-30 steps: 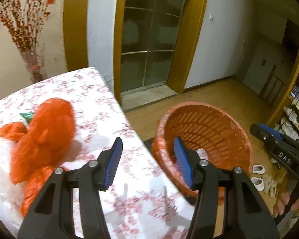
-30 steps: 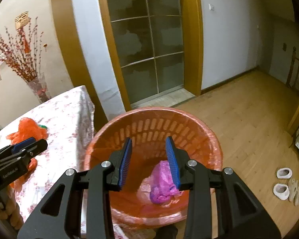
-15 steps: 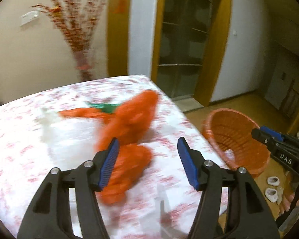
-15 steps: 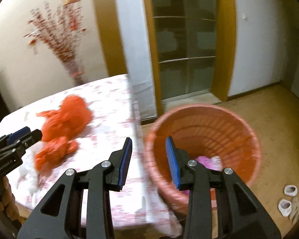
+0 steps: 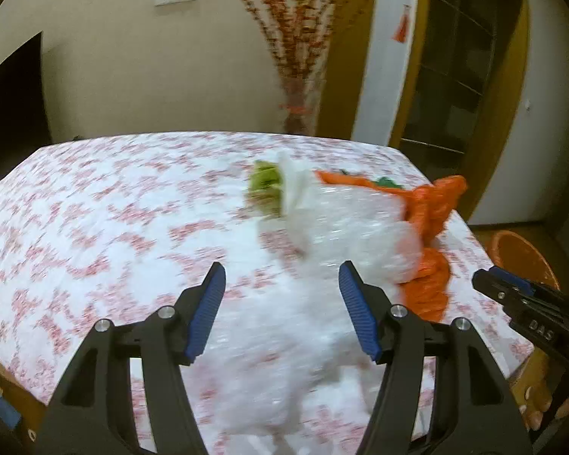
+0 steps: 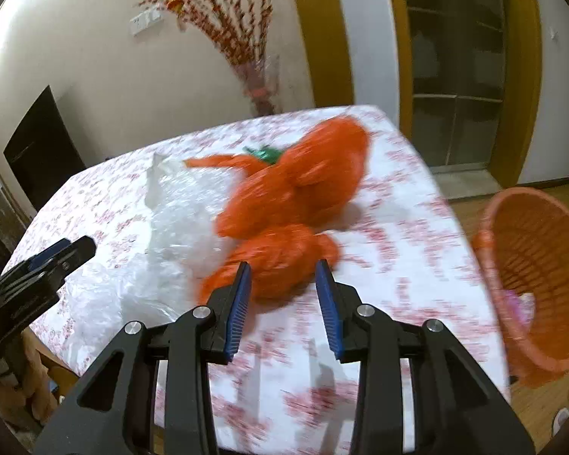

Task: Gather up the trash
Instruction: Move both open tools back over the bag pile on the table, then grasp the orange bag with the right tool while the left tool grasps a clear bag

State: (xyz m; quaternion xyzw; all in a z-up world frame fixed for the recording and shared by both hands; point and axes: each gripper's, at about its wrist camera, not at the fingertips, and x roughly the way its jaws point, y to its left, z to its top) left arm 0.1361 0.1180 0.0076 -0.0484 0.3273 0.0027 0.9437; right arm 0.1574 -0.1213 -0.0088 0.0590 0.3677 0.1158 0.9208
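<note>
I see a warm, yellowish room light in both views, not very bright. The pictures bend like a fishbowl, and the corners go black. The table [image 5: 95,204] looks smeared, its red flowers turned to streaks. The white plastic [image 5: 345,227] is a soft, shiny blur, and the orange bags [image 6: 296,197] are fuzzy too. The twigs in the vase [image 6: 258,79] are smudged. The black gripper arms up close look sharp. Soft shadows lie on the cloth under the orange bags and near my right gripper [image 6: 284,292].
</note>
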